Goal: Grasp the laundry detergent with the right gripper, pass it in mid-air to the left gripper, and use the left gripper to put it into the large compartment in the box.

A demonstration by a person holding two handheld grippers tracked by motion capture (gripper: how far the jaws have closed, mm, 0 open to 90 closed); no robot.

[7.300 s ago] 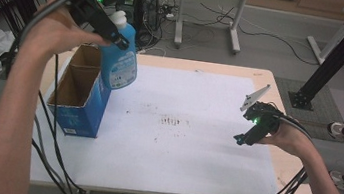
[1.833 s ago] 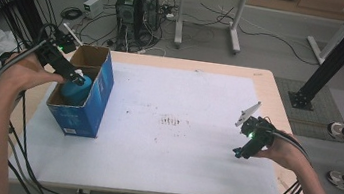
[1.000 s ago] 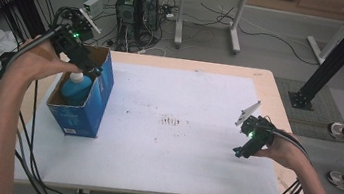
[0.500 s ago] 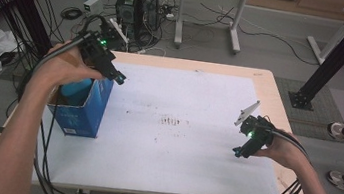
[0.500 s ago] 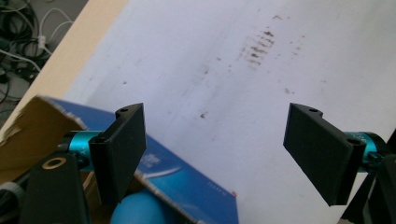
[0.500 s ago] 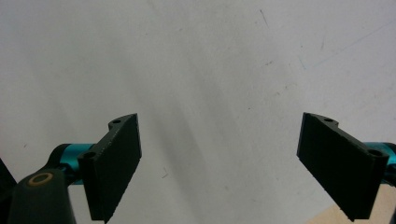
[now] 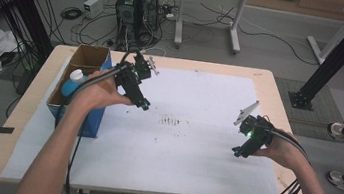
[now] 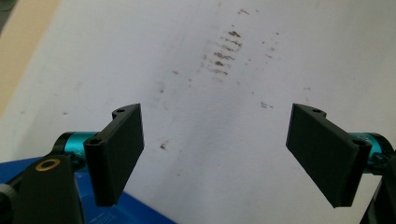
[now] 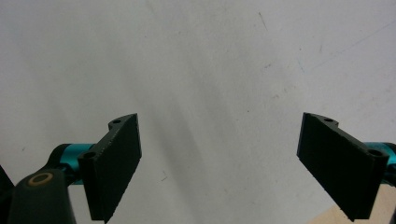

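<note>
Half the bottle hides inside the box; both grippers' jaws released, empty.

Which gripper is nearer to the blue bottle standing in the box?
Left. The left gripper hangs just right of the blue bottle in the box, jaws open and empty. The right gripper sits far across the table, also open.
</note>
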